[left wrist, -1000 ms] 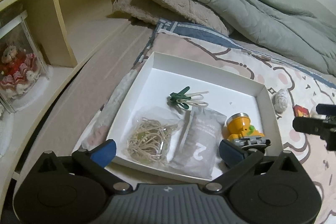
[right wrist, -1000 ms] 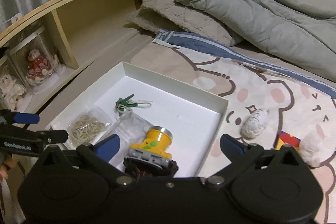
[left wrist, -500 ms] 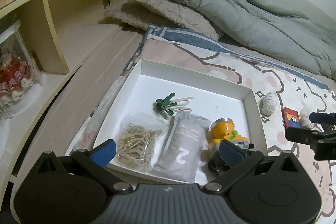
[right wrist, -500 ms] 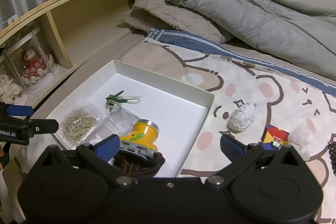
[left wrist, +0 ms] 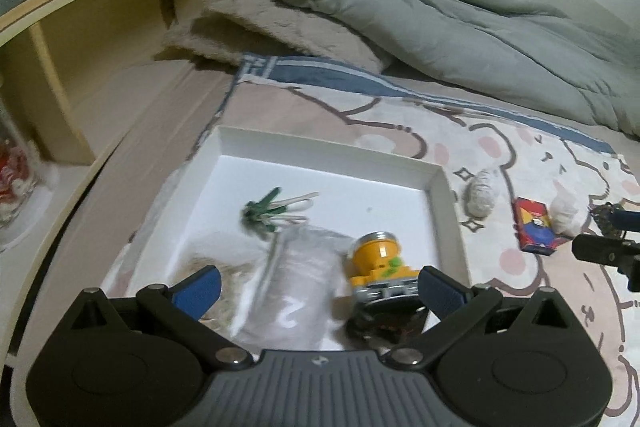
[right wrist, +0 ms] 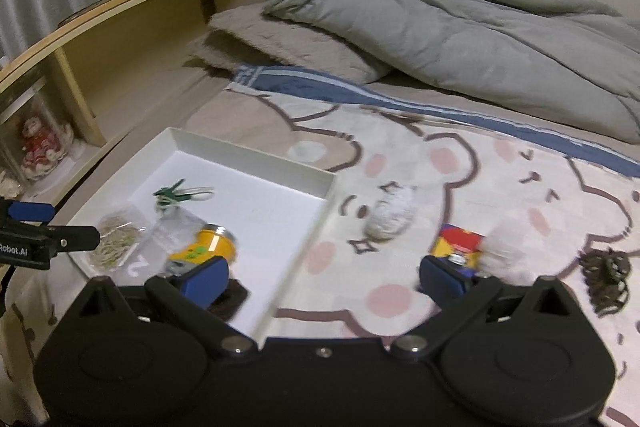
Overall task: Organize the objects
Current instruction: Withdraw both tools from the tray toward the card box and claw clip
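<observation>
A white tray (left wrist: 332, 147) lies on the bear-print blanket. It holds a yellow headlamp (left wrist: 378, 261), a clear bag marked 2 (left wrist: 296, 279), green clips (left wrist: 264, 209) and a bag of rubber bands (left wrist: 236, 273), partly hidden by a fingertip. My left gripper (left wrist: 320, 289) hovers open over the tray's near edge, empty. Right of the tray (right wrist: 256, 157) on the blanket lie a white wad (right wrist: 392, 215), a red and blue box (right wrist: 458, 247), a pale bag (right wrist: 504, 251) and a dark tangle (right wrist: 606, 277). My right gripper (right wrist: 323, 279) is open and empty, above the tray's right rim.
A wooden shelf unit (right wrist: 132, 39) runs along the left, with a doll case (right wrist: 40, 147) in it. A beige pillow (left wrist: 288, 27) and a grey duvet (left wrist: 460, 27) fill the far side of the bed. The other gripper (left wrist: 608, 239) shows at the right edge.
Both views have shifted right across the bed. The right gripper has moved from over the headlamp toward the loose items on the blanket, and the dark tangle has come into view.
</observation>
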### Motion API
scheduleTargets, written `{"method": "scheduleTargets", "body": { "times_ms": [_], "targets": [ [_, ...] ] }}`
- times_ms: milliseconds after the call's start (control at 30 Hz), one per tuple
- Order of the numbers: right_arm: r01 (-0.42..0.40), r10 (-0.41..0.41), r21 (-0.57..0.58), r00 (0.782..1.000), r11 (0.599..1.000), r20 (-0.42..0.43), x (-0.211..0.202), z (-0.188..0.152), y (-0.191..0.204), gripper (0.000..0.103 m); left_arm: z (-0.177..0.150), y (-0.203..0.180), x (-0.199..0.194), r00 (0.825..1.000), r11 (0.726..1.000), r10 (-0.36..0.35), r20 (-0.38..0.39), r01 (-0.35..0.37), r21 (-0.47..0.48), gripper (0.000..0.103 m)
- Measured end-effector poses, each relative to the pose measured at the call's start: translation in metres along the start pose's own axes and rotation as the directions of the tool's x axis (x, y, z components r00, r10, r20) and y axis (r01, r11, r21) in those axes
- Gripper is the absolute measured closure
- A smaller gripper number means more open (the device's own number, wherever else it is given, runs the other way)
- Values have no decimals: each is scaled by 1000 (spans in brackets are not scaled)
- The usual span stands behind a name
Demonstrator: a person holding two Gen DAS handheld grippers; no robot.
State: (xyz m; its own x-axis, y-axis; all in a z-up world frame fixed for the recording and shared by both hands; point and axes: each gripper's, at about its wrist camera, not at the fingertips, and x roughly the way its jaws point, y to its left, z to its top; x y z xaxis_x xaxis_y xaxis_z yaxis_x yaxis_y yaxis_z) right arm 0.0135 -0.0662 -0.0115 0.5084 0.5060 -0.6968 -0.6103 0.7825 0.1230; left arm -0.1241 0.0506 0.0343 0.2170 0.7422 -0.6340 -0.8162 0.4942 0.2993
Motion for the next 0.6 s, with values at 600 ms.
{"method": "scheduleTargets", "body": {
  "times_ms": [600],
  "targets": [
    [127,-130,83,991,988,37,-37,-11,-94,0,19,-86,8,988,988,-130,80,122,89,0]
  ]
}}
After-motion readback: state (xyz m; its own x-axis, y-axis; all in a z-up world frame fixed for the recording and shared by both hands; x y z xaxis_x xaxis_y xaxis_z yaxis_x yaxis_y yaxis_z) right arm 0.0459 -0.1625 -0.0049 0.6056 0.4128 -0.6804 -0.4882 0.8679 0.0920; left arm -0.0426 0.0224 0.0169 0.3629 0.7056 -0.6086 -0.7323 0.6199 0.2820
